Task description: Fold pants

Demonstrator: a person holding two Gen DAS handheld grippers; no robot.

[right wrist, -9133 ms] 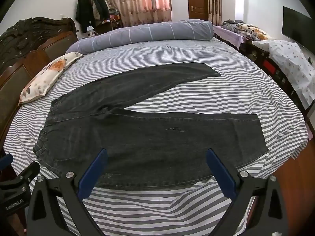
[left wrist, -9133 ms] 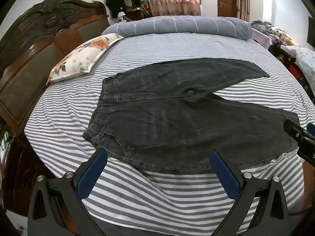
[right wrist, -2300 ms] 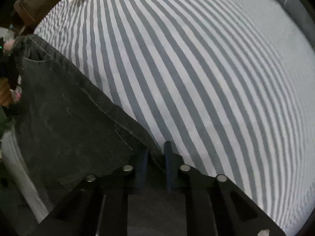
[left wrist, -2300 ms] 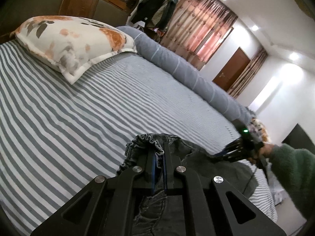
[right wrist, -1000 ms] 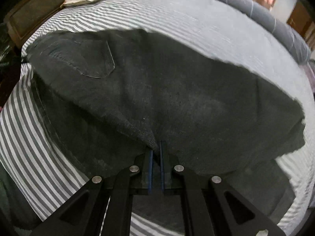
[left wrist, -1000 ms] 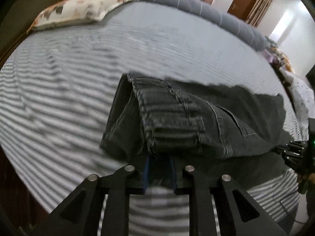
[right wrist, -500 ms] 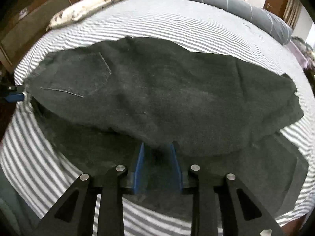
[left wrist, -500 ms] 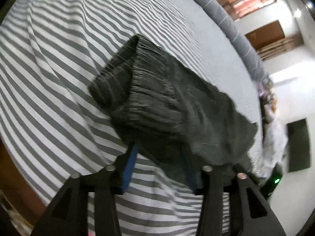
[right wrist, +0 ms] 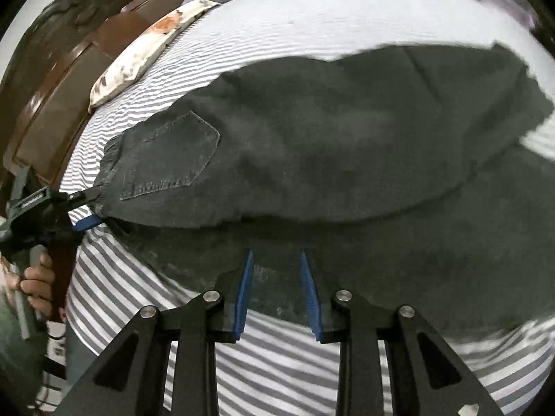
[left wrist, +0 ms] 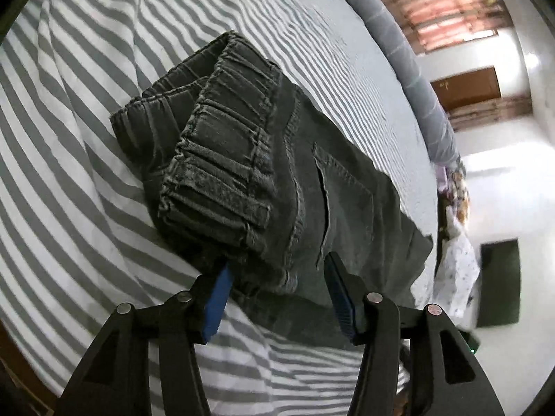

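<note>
Dark grey denim pants [left wrist: 277, 173] lie on the striped bed, folded lengthwise with one leg over the other. The elastic waistband [left wrist: 222, 159] faces my left gripper [left wrist: 277, 270], which is open with its blue pads either side of the waistband corner, holding nothing. In the right wrist view the pants [right wrist: 347, 145] stretch across the bed with a back pocket [right wrist: 173, 156] on top. My right gripper [right wrist: 275, 260] is open over the near leg edge, empty. The left gripper [right wrist: 83, 208] also shows at the waistband on the left.
The bed has a grey and white striped sheet [left wrist: 86, 52]. A floral pillow [right wrist: 145, 45] and a dark wooden headboard [right wrist: 62, 62] are at the head end. A grey bolster [left wrist: 399, 41] lies along the far side. A person's hand [right wrist: 34, 280] holds the left gripper.
Both grippers have opened wider and let go of the pants. The folded pants now lie flat on the bed, and both grippers have drawn back slightly.
</note>
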